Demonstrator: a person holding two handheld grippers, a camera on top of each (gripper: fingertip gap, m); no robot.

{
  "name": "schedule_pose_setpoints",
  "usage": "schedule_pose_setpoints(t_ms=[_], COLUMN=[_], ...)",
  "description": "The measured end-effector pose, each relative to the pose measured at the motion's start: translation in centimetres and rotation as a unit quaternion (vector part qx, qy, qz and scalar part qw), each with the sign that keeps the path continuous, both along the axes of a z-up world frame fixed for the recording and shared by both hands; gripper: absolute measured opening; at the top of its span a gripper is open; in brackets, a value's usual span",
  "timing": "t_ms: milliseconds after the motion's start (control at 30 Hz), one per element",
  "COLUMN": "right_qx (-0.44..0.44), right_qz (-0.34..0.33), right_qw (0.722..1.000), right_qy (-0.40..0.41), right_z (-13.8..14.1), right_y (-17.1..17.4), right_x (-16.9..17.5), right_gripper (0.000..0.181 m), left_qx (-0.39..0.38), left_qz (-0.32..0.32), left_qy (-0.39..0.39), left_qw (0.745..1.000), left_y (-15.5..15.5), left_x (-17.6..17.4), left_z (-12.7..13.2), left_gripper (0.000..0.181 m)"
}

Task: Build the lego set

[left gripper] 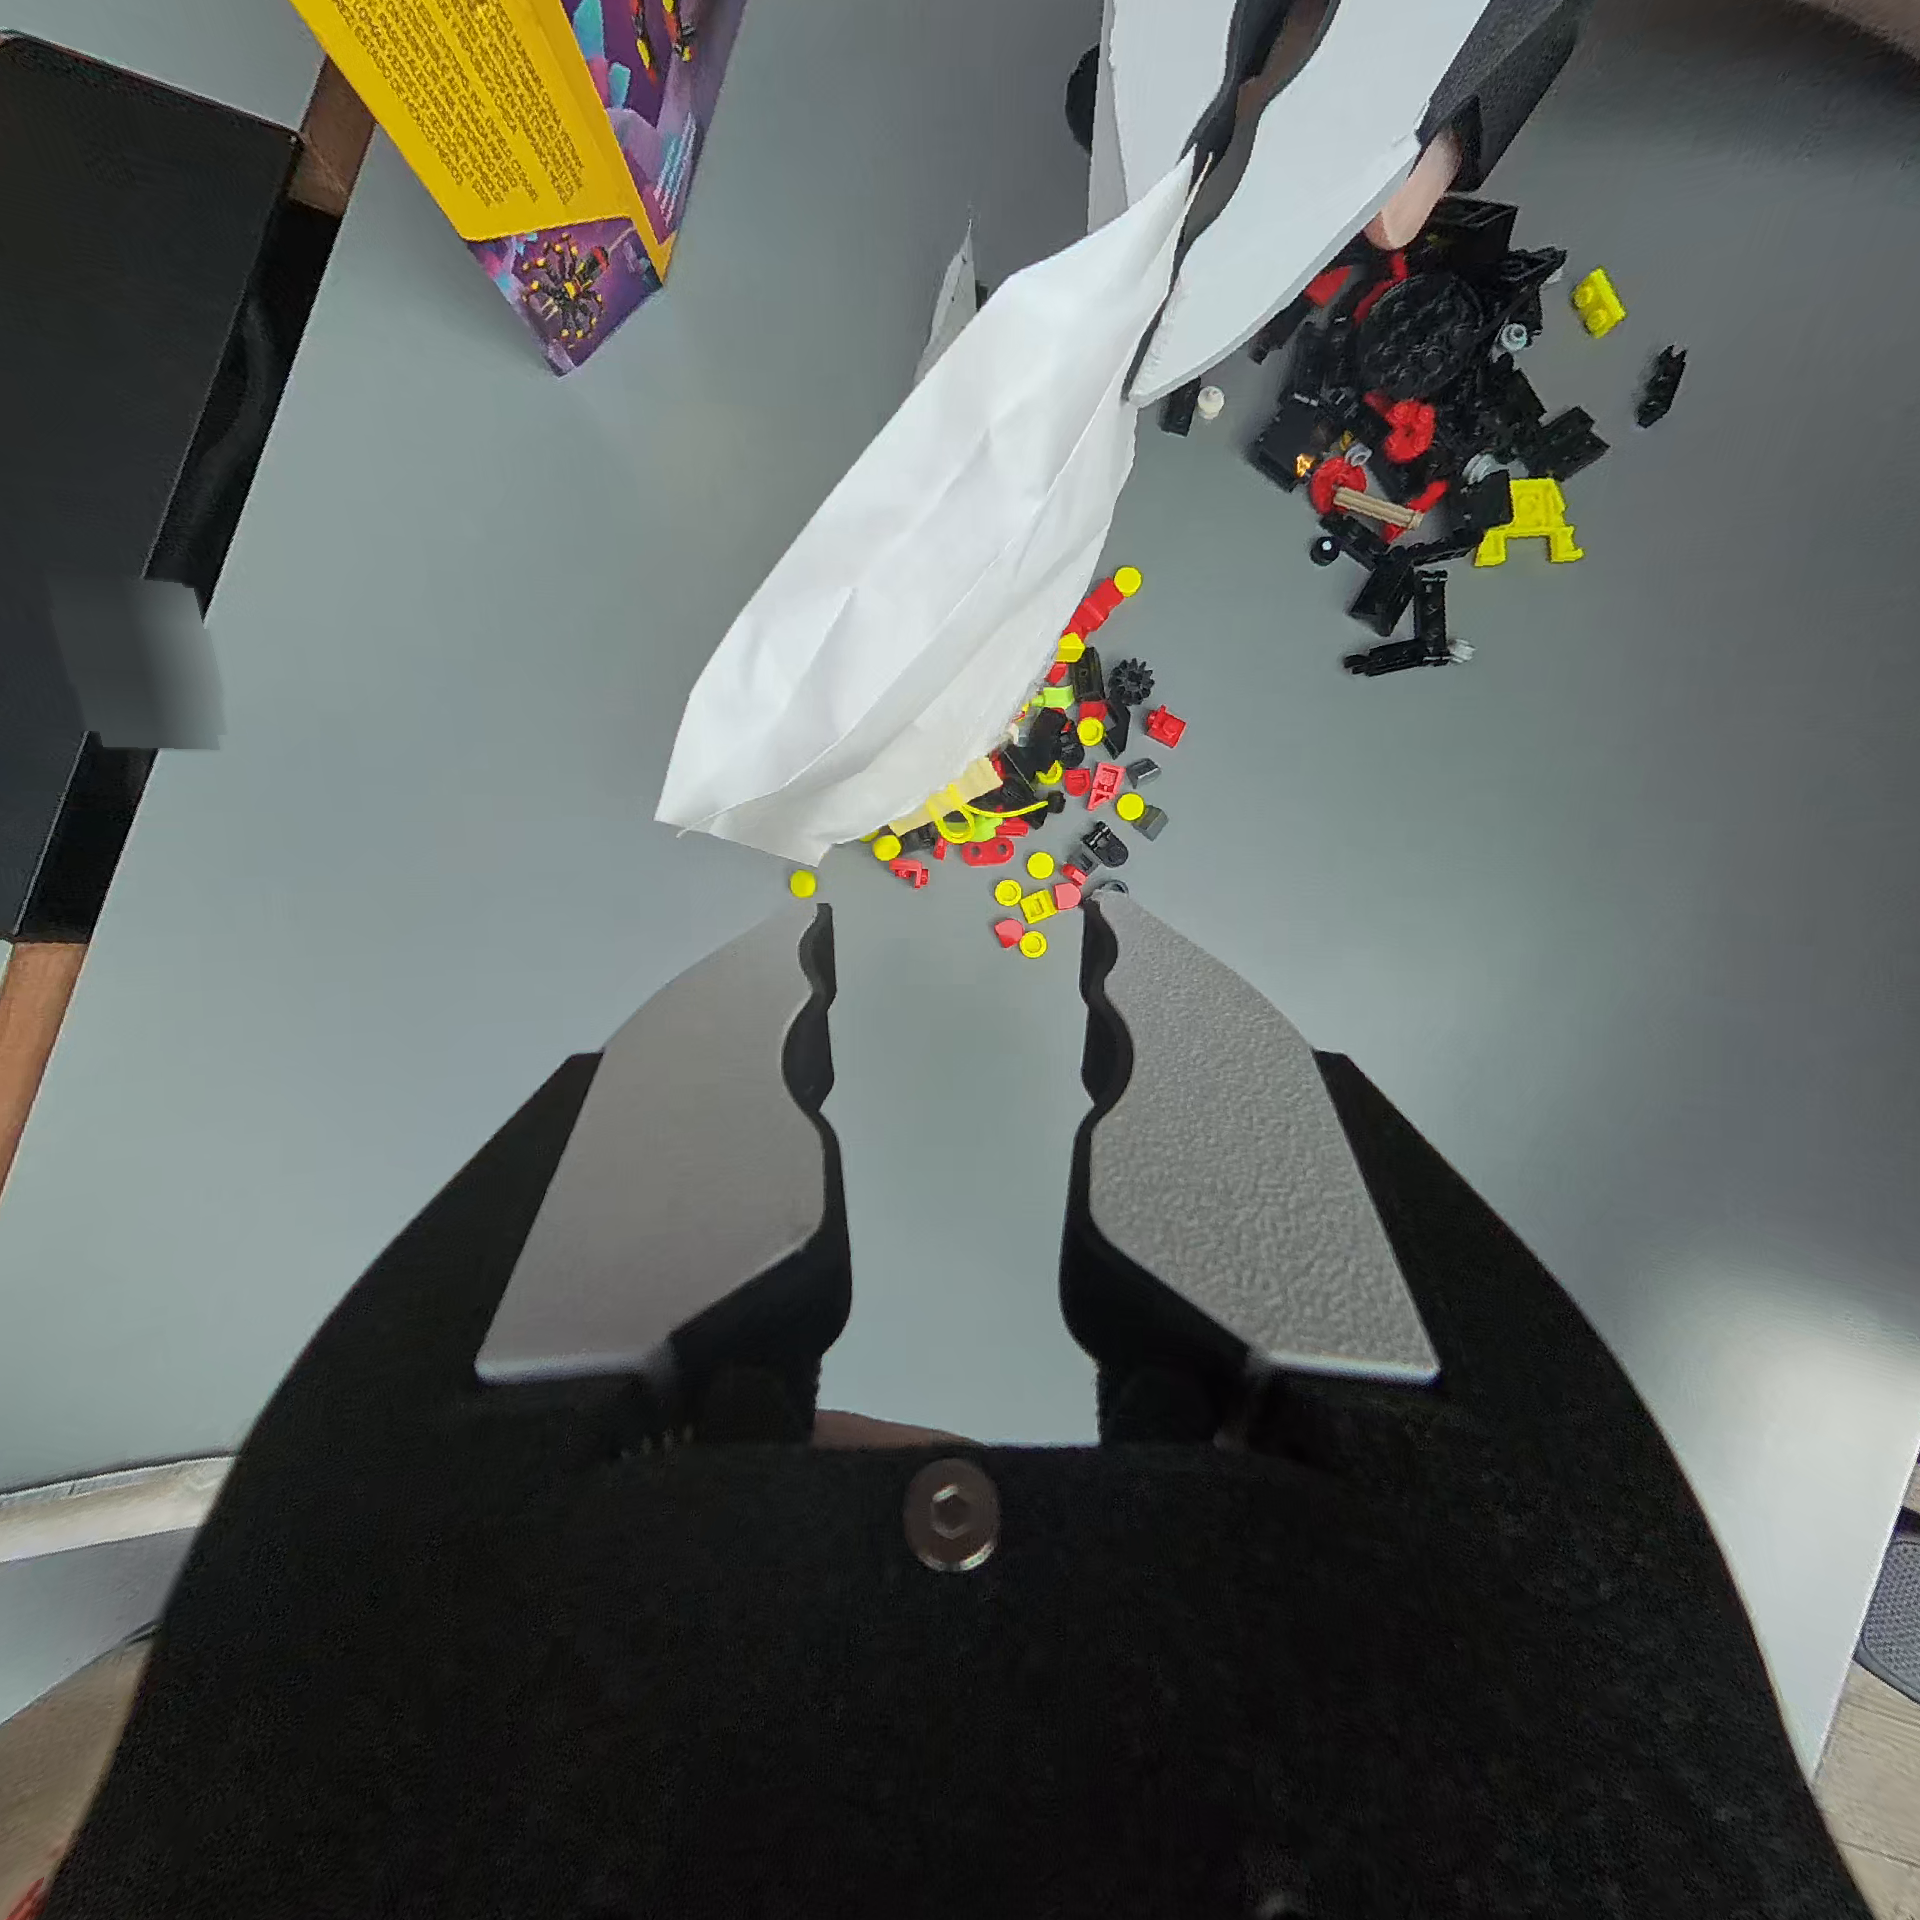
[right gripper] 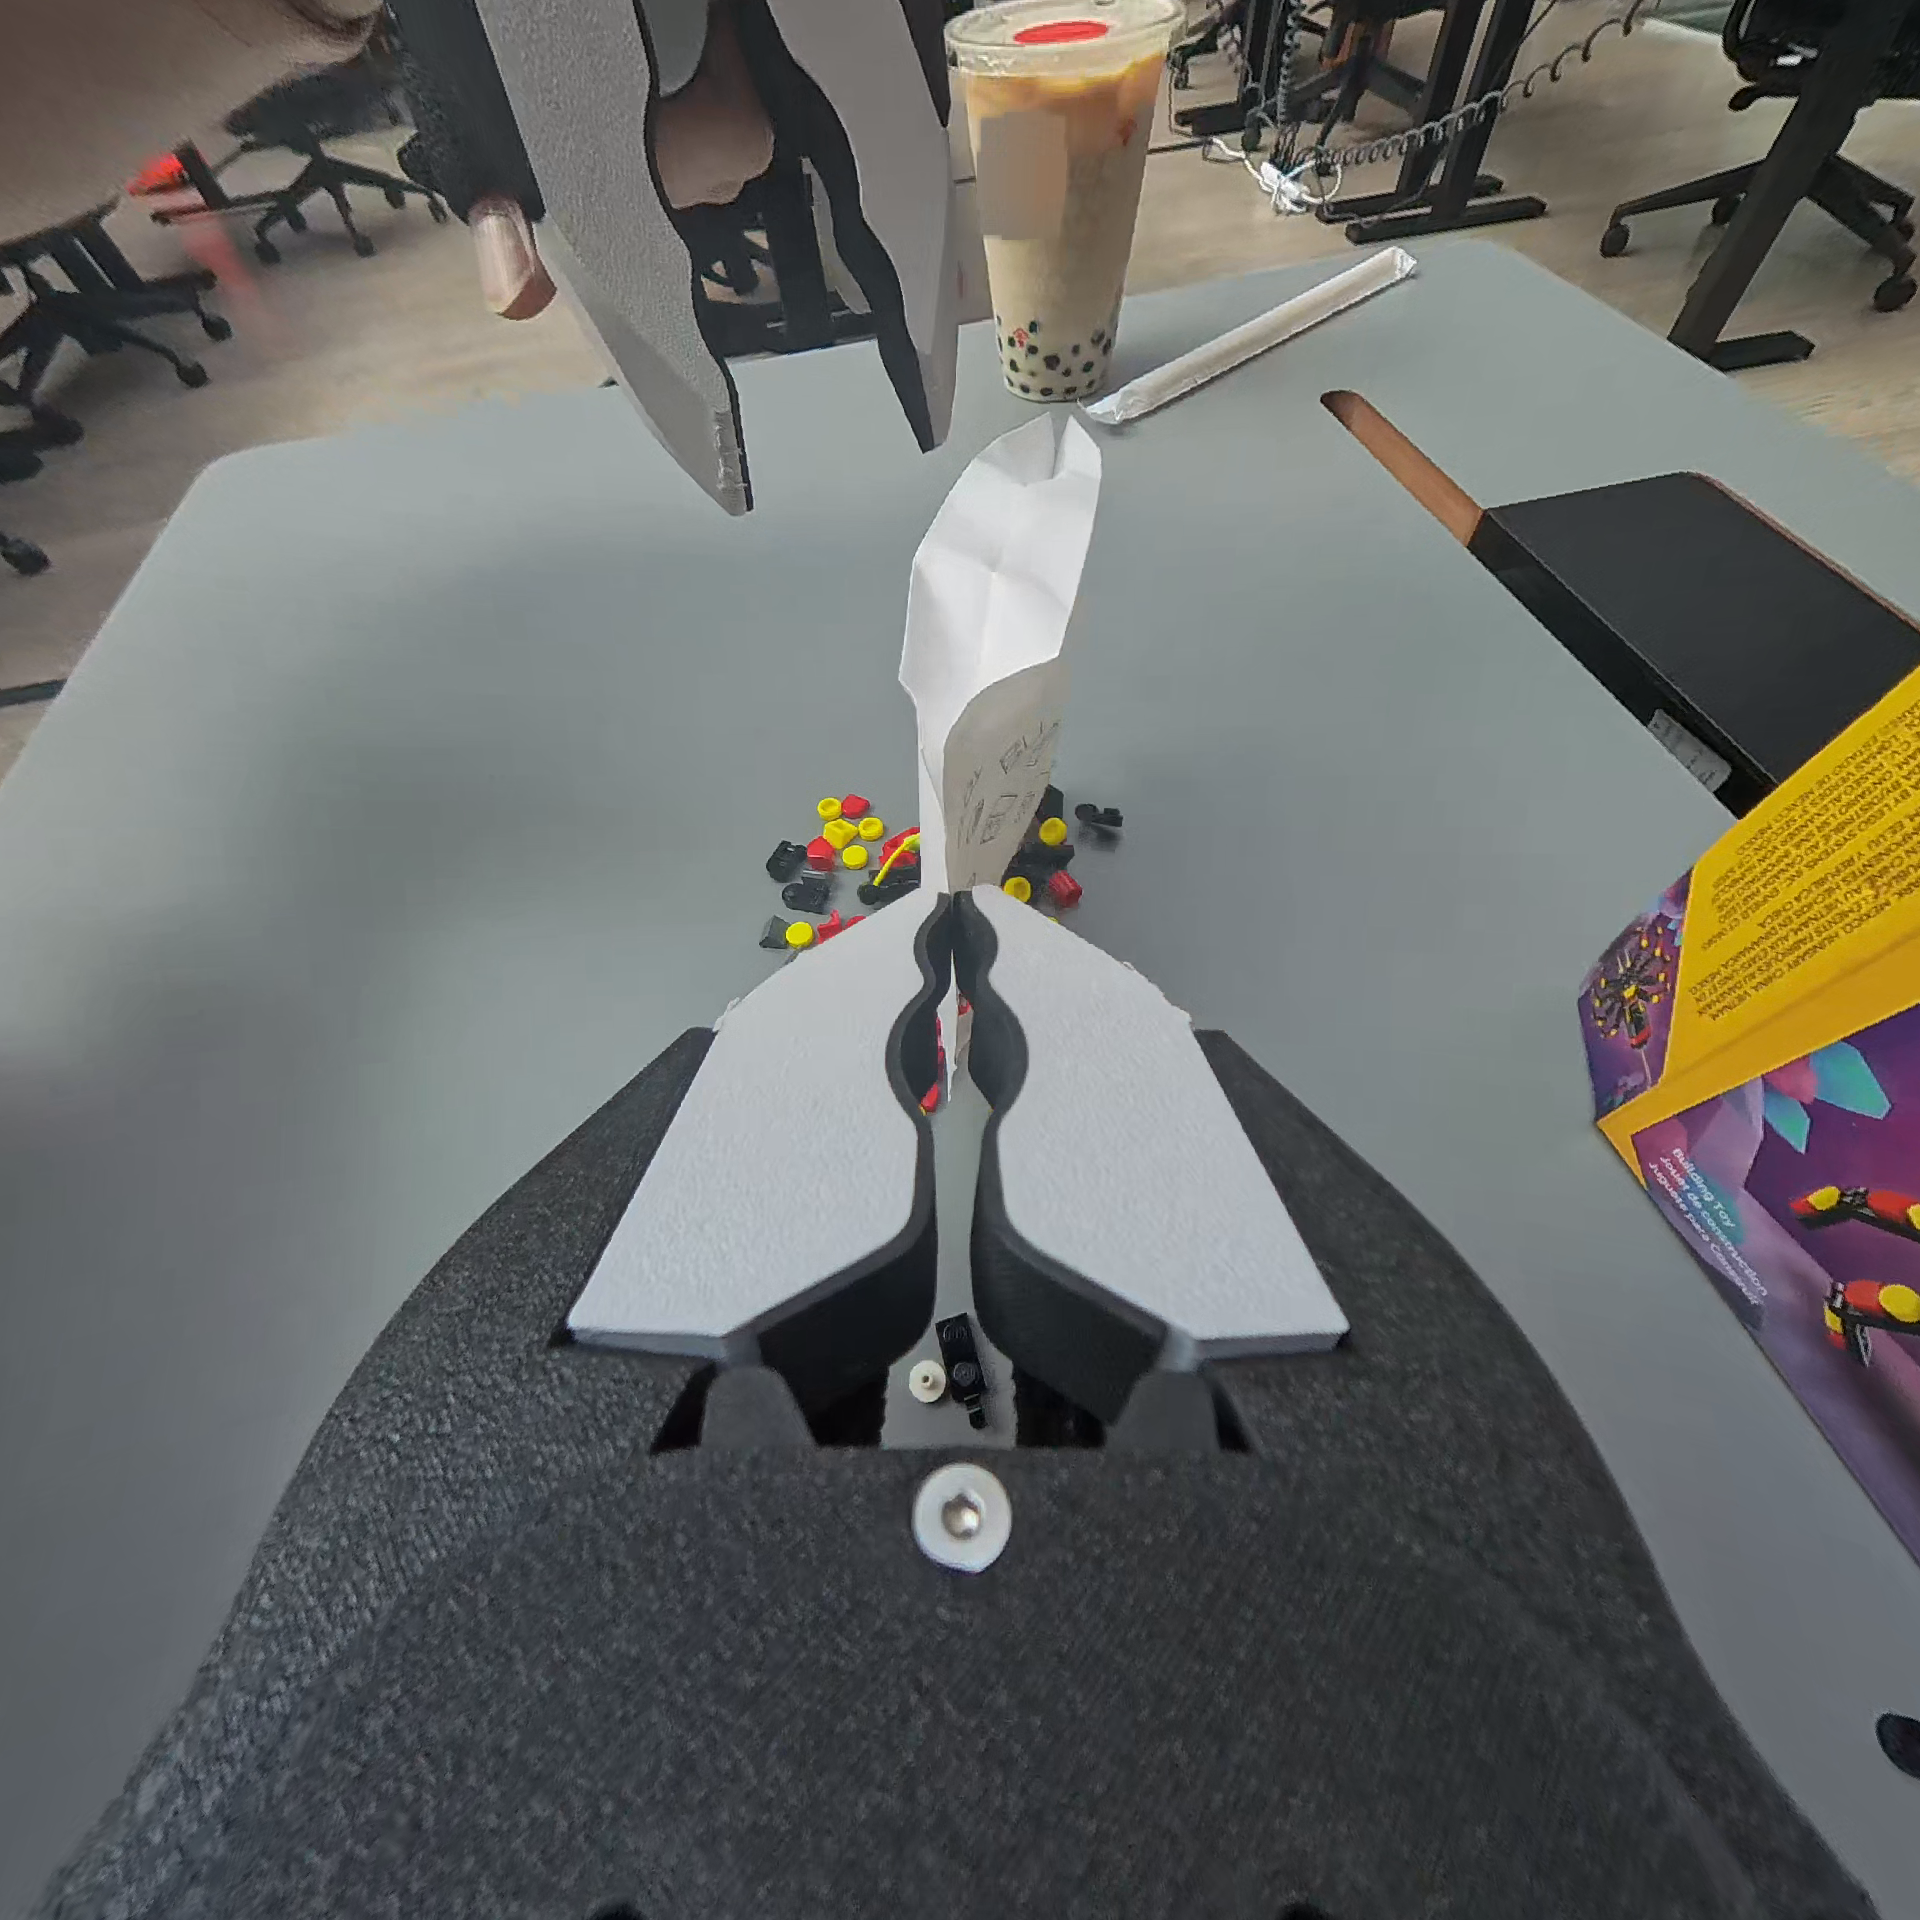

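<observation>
A white paper bag [left gripper: 935,582] hangs tilted over the grey table, its open mouth low. My right gripper [right gripper: 953,906] is shut on the bag's [right gripper: 997,665] corner; it also shows at the top of the left wrist view [left gripper: 1195,166]. Small yellow, red and black lego pieces [left gripper: 1049,800] lie spilled under the bag's mouth, also in the right wrist view [right gripper: 842,862]. A second pile of mostly black pieces [left gripper: 1423,416] lies farther right. My left gripper [left gripper: 956,909] is open and empty, just short of the small pieces; it shows in the right wrist view [right gripper: 831,457] too.
The yellow and purple lego box [left gripper: 540,156] stands at the back left, and right in the right wrist view [right gripper: 1787,1060]. A black box [right gripper: 1704,603], a drink cup [right gripper: 1055,197] and a wrapped straw [right gripper: 1257,332] sit at the table's far side.
</observation>
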State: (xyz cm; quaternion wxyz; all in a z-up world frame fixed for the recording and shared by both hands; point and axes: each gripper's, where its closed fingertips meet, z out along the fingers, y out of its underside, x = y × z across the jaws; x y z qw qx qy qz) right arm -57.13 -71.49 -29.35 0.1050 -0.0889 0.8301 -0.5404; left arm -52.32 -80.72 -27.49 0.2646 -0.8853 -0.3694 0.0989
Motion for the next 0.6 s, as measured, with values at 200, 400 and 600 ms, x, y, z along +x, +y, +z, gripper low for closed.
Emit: schedule_pose_setpoints(t_ms=[200, 400, 600], right_qx=[-0.005, -0.026, -0.052], right_qz=[0.012, 0.008, 0.012], right_qw=[1.0, 0.999, 0.998], right_qy=[0.005, 0.017, 0.04], right_z=[0.5, 2.7, 6.6], right_y=[0.2, 0.2, 0.4], right_x=[0.9, 1.2, 1.8], right_gripper=[0.0, 0.0, 0.0], left_qx=[0.007, 0.021, 0.041], left_qz=[0.017, 0.038, 0.057], left_qy=[0.017, 0.032, 0.042], left_qw=[1.0, 0.999, 0.997], left_y=[-1.0, -1.4, -2.0], left_x=[0.9, 1.9, 3.0], left_z=[-0.8, -1.3, -1.6], left_gripper=[0.045, 0.044, 0.043])
